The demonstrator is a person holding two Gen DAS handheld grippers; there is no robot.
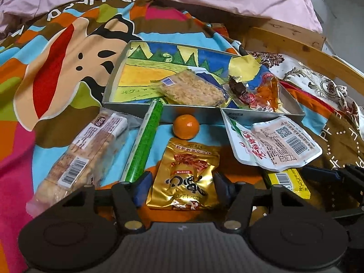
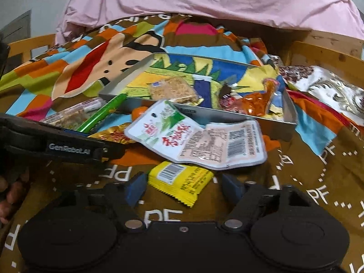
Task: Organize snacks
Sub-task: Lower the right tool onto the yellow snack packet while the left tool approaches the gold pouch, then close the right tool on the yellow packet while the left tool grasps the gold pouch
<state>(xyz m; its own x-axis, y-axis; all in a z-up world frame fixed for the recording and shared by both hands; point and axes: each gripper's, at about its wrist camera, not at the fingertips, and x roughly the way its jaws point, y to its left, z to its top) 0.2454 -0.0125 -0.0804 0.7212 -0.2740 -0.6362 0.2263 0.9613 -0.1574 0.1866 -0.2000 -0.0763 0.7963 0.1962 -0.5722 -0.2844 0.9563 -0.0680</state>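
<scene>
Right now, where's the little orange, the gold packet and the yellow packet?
little orange (image 1: 186, 124): left wrist view, middle of its peel.
gold packet (image 1: 185, 173): left wrist view, middle of its front.
yellow packet (image 2: 182, 180): right wrist view, its printed face.

Both views are dim and warm-toned, lit softly from above with no hard shadows. Glare sits on the gold pouch, the orange wrapper and the tin's front wall. Fisheye bending curves the bed frame and darkens the corners. The near gripper bodies are murky and soft; the right wrist view is slightly blurrier, its print smeared.
</scene>
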